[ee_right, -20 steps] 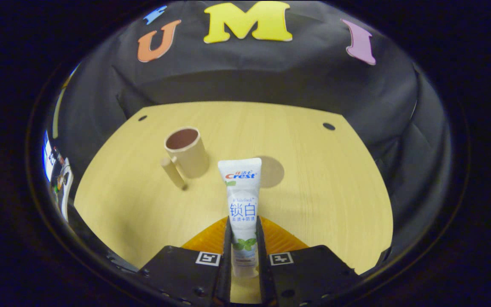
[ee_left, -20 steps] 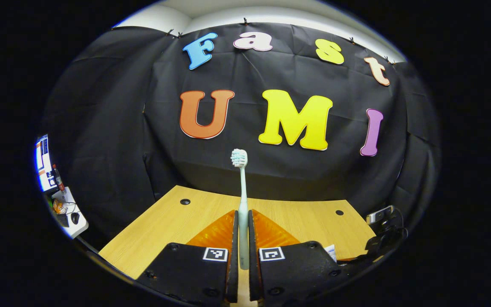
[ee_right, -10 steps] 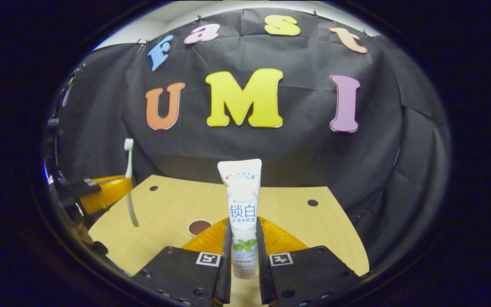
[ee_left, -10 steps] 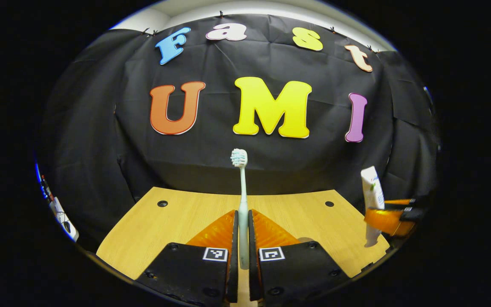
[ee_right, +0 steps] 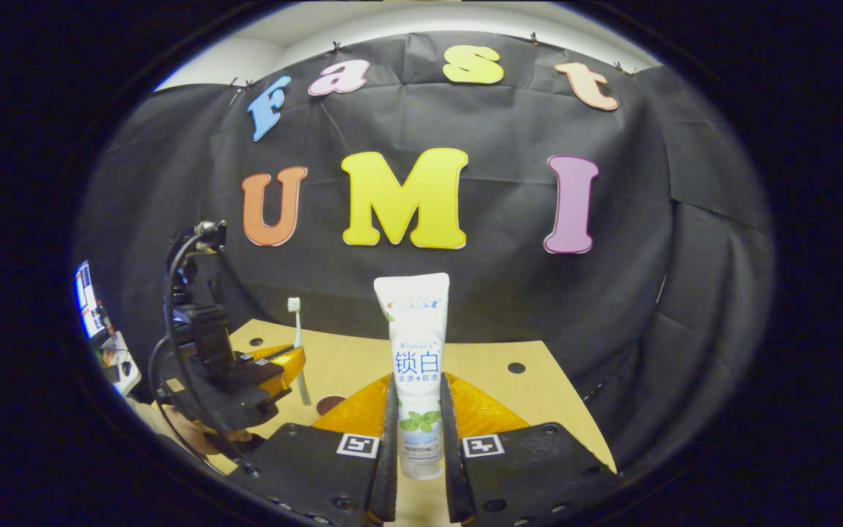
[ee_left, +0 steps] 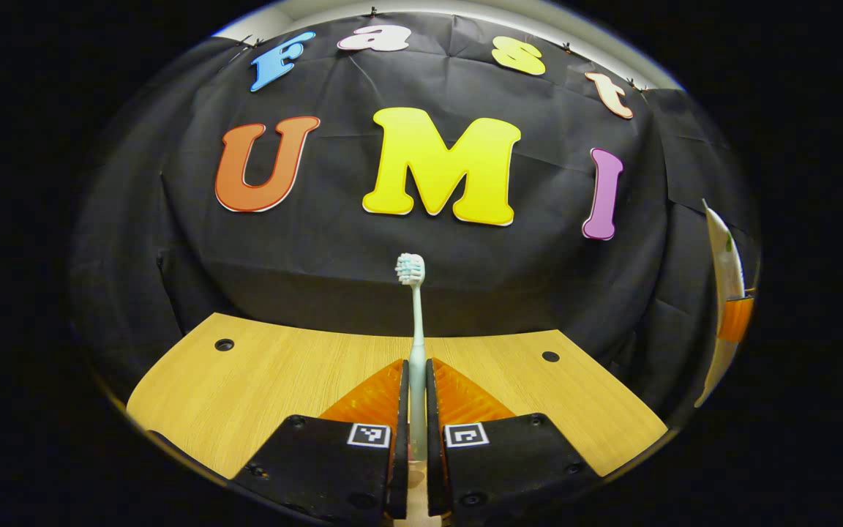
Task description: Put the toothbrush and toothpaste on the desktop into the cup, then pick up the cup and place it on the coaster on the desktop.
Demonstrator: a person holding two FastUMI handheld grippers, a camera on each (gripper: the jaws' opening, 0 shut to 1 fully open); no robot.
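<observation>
My left gripper [ee_left: 416,384] is shut on the handle of a pale green toothbrush [ee_left: 414,315], which stands upright above the wooden table [ee_left: 282,380]. My right gripper [ee_right: 418,399] is shut on a white toothpaste tube [ee_right: 416,344], also upright. In the right gripper view the left gripper [ee_right: 291,360] hovers at the left with the toothbrush [ee_right: 296,329]. Just below it shows the brown mouth of the cup [ee_right: 329,402], partly hidden behind my finger. At the far right of the left gripper view the toothpaste tube [ee_left: 723,249] is seen held aloft.
The table has small round holes near its back corners [ee_left: 224,344] [ee_left: 550,356]. A side desk with a screen [ee_right: 92,307] stands past the table's left edge. A black cable [ee_right: 173,293] loops over the left gripper.
The right gripper tilted up from looking down at the cup to level with the wall. The two grippers have come closer together; both keep their hold.
</observation>
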